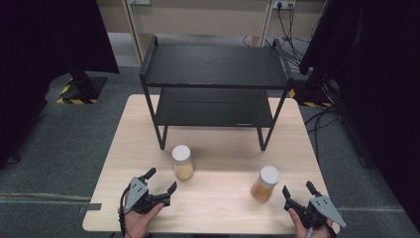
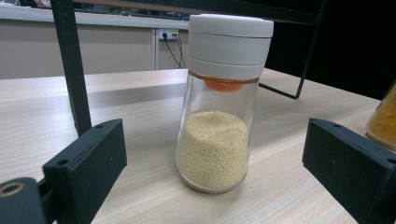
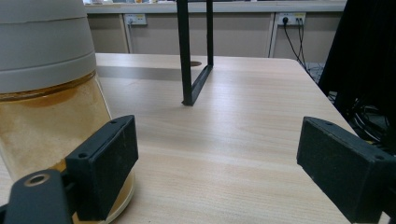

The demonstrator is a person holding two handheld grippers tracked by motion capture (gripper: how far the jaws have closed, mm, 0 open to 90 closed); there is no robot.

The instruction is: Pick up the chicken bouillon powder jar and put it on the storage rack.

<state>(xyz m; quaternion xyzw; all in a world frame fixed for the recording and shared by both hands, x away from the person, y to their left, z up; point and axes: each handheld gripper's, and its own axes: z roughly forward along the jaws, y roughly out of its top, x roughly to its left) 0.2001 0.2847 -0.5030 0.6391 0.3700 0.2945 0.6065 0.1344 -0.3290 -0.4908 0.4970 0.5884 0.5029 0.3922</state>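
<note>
Left claw (image 1: 159, 181): black body, grey three-cornered plate on top with small screws, black cable trailing at 6 o'clock. Right claw (image 1: 298, 189): same build. Jaws: flat black blocks, two screw holes each.

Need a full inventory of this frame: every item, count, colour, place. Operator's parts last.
pale-grain jar: 1, clear glass, white lid, beige grains; table centre-left, upright, ahead of the left gripper.
orange-powder jar: 1, clear glass, white lid, orange-brown contents; table right, upright, beside the right gripper.
shelf rack: 1, black, two tiers, both bare; far half of the table.
table: 1, light wood.
wall sockets: white, with cables, back wall.
left gripper: 1, black, jaws open, holds nothing; near left edge.
right gripper: 1, black, jaws open, holds nothing; near right edge.
hands: 2, at the bottom edge.
</note>
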